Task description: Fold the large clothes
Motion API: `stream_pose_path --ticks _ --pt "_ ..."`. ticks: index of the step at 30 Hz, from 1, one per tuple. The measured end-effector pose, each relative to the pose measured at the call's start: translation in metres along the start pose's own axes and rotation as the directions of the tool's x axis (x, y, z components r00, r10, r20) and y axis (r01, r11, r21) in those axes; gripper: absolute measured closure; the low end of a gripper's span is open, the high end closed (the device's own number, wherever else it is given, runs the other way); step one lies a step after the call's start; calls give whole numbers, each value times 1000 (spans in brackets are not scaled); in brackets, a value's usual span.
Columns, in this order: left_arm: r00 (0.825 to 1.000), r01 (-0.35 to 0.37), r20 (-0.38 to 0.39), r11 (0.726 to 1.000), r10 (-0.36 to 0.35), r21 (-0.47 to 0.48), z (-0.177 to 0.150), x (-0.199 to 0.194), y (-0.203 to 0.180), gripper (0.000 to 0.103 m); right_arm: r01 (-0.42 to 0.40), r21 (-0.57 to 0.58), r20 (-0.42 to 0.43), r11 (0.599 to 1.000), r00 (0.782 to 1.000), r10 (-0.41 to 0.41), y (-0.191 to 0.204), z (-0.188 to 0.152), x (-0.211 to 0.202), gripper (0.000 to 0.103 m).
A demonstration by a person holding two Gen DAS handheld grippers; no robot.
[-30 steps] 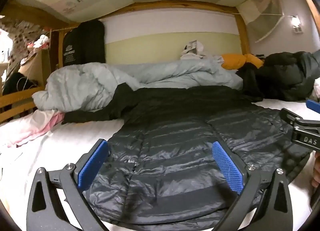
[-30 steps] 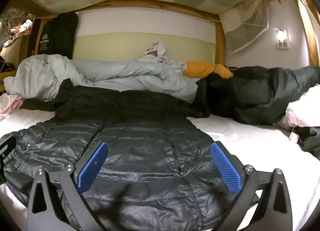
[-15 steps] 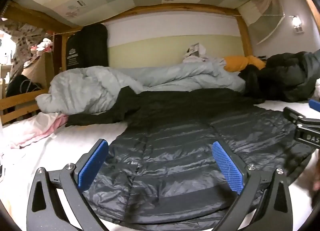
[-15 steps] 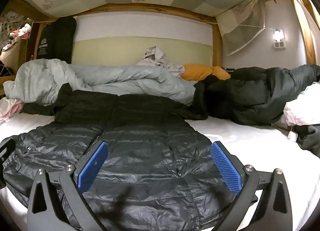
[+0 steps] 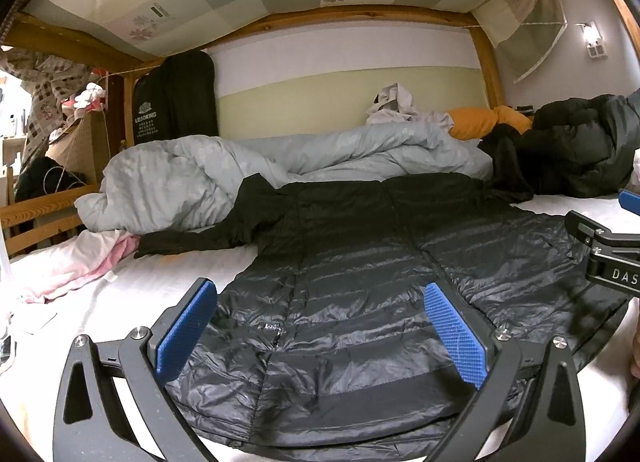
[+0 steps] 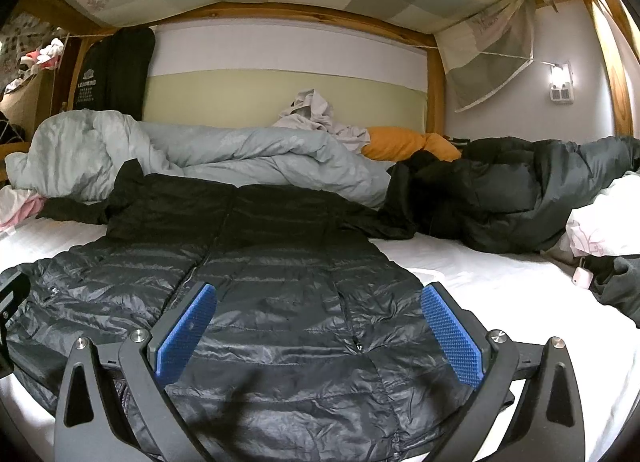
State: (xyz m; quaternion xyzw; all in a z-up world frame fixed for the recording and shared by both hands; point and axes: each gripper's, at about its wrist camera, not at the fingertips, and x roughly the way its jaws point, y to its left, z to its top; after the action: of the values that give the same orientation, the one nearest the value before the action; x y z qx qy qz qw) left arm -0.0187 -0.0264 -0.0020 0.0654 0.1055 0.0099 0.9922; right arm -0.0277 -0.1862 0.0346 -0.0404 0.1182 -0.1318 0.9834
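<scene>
A long dark quilted down coat (image 5: pixel 360 282) lies spread flat on the white bed sheet (image 5: pixel 160 282), hem towards me, its hood and sleeves against the bedding at the back. My left gripper (image 5: pixel 320 326) hovers open over the coat's left hem area, nothing between its blue pads. In the right wrist view the same coat (image 6: pixel 260 270) fills the middle, and my right gripper (image 6: pixel 318 326) stands open above its right hem part. The right gripper's body (image 5: pixel 608 250) shows at the right edge of the left wrist view.
A pale blue duvet (image 5: pixel 280 165) is bunched along the back. A second dark jacket (image 6: pixel 520 189) and an orange pillow (image 6: pixel 404 141) lie at the back right. Pink cloth (image 5: pixel 76 262) sits left, a small pink object (image 6: pixel 582 277) right. Wooden bunk frame (image 5: pixel 40 209) surrounds the bed.
Both grippers have drawn back and risen slightly, so more of the coat and bed shows. The coat lies as it did, and both grippers stay open.
</scene>
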Motion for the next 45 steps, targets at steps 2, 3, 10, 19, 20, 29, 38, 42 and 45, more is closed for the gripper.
stream_pose_path --ticks 2,3,10,19,20,29,38,42,45 --pt "1000 -1 1 1000 1 -1 -1 0 0 0 0 1 1 1000 1000 0 0 0 0 0" --pt "1000 -3 3 1000 3 -3 0 0 0 0 0 1 1 1000 1000 0 0 0 0 0" --pt "1000 -7 -14 999 7 -42 1 5 9 0 0 -1 0 1000 1000 0 1 -1 -1 0" --pt "1000 -6 -15 999 6 -42 1 6 11 0 1 -1 0 1000 1000 -1 1 -1 -1 0" --pt "1000 -6 -15 999 6 -42 0 6 11 0 1 -1 -1 1000 1000 -1 1 -1 0 0" --pt "1000 -6 -31 999 5 -31 2 10 14 0 2 -3 -2 1000 1000 -2 2 -1 0 0" --pt "999 -6 -33 1000 5 -28 2 11 15 0 2 -4 -3 1000 1000 -2 2 -1 0 0" --pt "999 -6 -32 1000 5 -26 1 10 14 0 3 -5 -4 1000 1000 -3 3 -1 0 0" --pt "999 -6 -31 1000 5 -26 1 10 14 0 3 -5 -4 1000 1000 -3 3 0 0 0"
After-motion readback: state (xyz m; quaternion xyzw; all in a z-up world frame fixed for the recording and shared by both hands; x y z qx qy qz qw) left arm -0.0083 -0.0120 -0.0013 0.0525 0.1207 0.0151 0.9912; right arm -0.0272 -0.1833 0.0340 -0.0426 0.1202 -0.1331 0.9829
